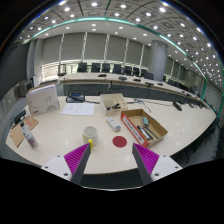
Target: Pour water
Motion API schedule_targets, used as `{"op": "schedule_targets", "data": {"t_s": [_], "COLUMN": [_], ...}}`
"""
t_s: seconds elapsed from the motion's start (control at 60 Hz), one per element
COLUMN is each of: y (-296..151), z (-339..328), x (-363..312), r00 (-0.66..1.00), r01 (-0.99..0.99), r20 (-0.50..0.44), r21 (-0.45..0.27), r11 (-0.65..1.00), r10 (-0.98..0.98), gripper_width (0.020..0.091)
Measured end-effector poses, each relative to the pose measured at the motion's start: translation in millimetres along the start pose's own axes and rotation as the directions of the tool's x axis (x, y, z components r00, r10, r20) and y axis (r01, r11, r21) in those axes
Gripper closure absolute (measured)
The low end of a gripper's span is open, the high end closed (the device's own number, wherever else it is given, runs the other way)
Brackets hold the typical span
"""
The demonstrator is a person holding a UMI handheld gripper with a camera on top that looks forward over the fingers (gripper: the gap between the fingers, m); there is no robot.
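So right now the gripper [112, 160] is hanging above the near edge of the table [180, 125] with its jaws spread wide and nothing between them, magenta pads [76, 156] facing each other. The likely target looks like the small pale cup [90, 132] just ahead of the left finger, with a red disc [120, 142] a bit to its right; I honestly can't make out a bottle or jug, so whatever holds the water may be among the clutter. Beyond that there's an open cardboard box [145, 125] with odds and ends inside, a smaller box [114, 101] behind it, and a white box [43, 98] off to the left. My take: pick the vessel first, line the jaws up square on its middle, come in low and slow, and grab firmly before any tilting, keeping clear of that box.
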State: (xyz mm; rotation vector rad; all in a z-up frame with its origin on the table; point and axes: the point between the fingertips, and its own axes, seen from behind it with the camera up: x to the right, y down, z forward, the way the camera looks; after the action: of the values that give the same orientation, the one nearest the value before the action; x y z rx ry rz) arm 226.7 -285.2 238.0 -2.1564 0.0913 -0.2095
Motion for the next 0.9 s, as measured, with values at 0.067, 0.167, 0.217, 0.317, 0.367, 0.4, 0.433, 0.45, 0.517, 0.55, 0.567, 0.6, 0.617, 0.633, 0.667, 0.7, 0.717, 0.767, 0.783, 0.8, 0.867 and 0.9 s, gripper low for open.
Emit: {"op": "schedule_targets", "data": {"t_s": [0.067, 0.167, 0.217, 0.317, 0.367, 0.4, 0.433, 0.45, 0.517, 0.55, 0.567, 0.6, 0.617, 0.633, 0.667, 0.7, 0.717, 0.767, 0.783, 0.8, 0.867, 0.9], "y": [1.5, 4.0, 4.5, 8.9, 13.0, 16.4, 19.8, 22.2, 35.9, 43.4, 47.6, 56.2, 60.2, 63.5, 69.4, 74.3, 75.4, 81.5, 82.7, 83.8, 85.2, 83.2], "z": [1.7, 4.5, 4.3, 3.3, 2.7, 2.6, 2.4, 2.0, 1.5, 1.3, 1.2, 1.8, 1.8, 2.2, 3.9, 6.3, 7.4, 15.4, 18.8, 22.3, 38.6, 47.9], "x": [-9.2, -38.1, -58.2, -101.6, -126.3, -144.4, -164.4, -174.5, -215.8, -236.9, -247.4, -268.6, -279.8, -290.6, -311.6, -332.4, -341.9, -372.9, -382.7, -391.9, -426.0, -441.0], "r00": [1.0, 0.999, 0.998, 0.995, 0.992, 0.991, 0.989, 0.987, 0.983, 0.98, 0.979, 0.977, 0.976, 0.974, 0.971, 0.969, 0.968, 0.963, 0.961, 0.96, 0.956, 0.955], "r01": [0.007, 0.015, 0.024, 0.048, 0.056, 0.059, 0.057, 0.056, 0.055, 0.052, 0.051, 0.052, 0.052, 0.053, 0.052, 0.054, 0.055, 0.059, 0.06, 0.061, 0.064, 0.059], "r20": [0.015, 0.041, 0.056, 0.091, 0.11, 0.124, 0.14, 0.148, 0.178, 0.19, 0.195, 0.206, 0.213, 0.221, 0.233, 0.24, 0.245, 0.263, 0.268, 0.272, 0.281, 0.283], "r21": [-0.006, -0.016, -0.018, -0.014, -0.012, -0.008, -0.001, 0.002, 0.002, 0.0, -0.003, -0.011, -0.014, -0.013, -0.005, 0.004, 0.009, 0.034, 0.043, 0.052, 0.092, 0.112], "r11": [1.0, 1.0, 1.0, 0.999, 0.998, 0.998, 0.998, 0.998, 0.999, 0.999, 0.999, 0.999, 0.999, 0.999, 0.999, 0.999, 0.998, 0.998, 0.997, 0.997, 0.994, 0.992], "r10": [-0.007, -0.015, -0.023, -0.047, -0.055, -0.057, -0.056, -0.056, -0.054, -0.051, -0.05, -0.048, -0.048, -0.049, -0.05, -0.053, -0.056, -0.066, -0.069, -0.073, -0.088, -0.089], "gripper_width": [0.0244, 0.0245, 0.0245, 0.0246, 0.0245, 0.0243, 0.0239, 0.024, 0.0243, 0.0243, 0.0243, 0.0242, 0.0244, 0.0241, 0.024, 0.0242, 0.0241, 0.0242, 0.0242, 0.0242, 0.024, 0.0238]}}
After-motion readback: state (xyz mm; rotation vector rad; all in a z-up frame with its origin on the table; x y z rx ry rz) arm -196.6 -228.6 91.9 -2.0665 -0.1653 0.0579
